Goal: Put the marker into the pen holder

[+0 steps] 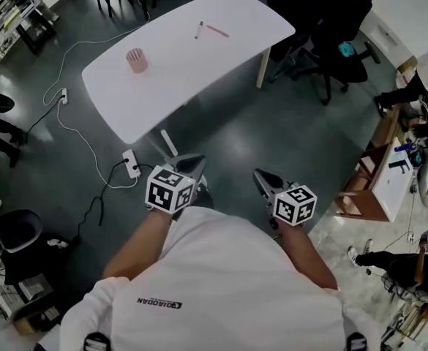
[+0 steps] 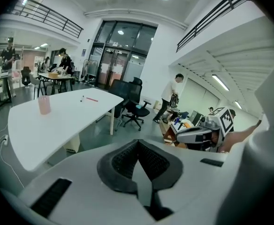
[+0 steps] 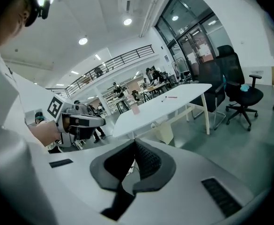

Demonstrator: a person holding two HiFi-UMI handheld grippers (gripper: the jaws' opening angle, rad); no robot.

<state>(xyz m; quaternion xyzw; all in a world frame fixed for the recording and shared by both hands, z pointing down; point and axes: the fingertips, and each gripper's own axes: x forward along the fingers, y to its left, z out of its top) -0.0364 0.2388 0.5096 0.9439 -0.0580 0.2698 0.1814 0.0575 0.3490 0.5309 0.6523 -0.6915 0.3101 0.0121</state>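
A pink pen holder (image 1: pixel 136 60) stands upright on the left part of the white table (image 1: pixel 177 72). Towards the table's far end lies a short white marker with a dark end (image 1: pixel 200 29), with a thin pink pen (image 1: pixel 217 31) just beside it. Both grippers are held close to the person's body, well short of the table and over the floor. My left gripper (image 1: pixel 191 164) is shut with nothing in it, and so is my right gripper (image 1: pixel 262 178). The left gripper view shows the holder (image 2: pixel 44 104) and the marker (image 2: pixel 82 98) far off. In the right gripper view the holder (image 3: pixel 135 108) is small and distant.
A power strip (image 1: pixel 132 164) and white cables lie on the grey floor between me and the table. Black office chairs (image 1: pixel 331 42) stand to the table's right. A wooden desk (image 1: pixel 378 178) with clutter is at the far right. Several people are in the background.
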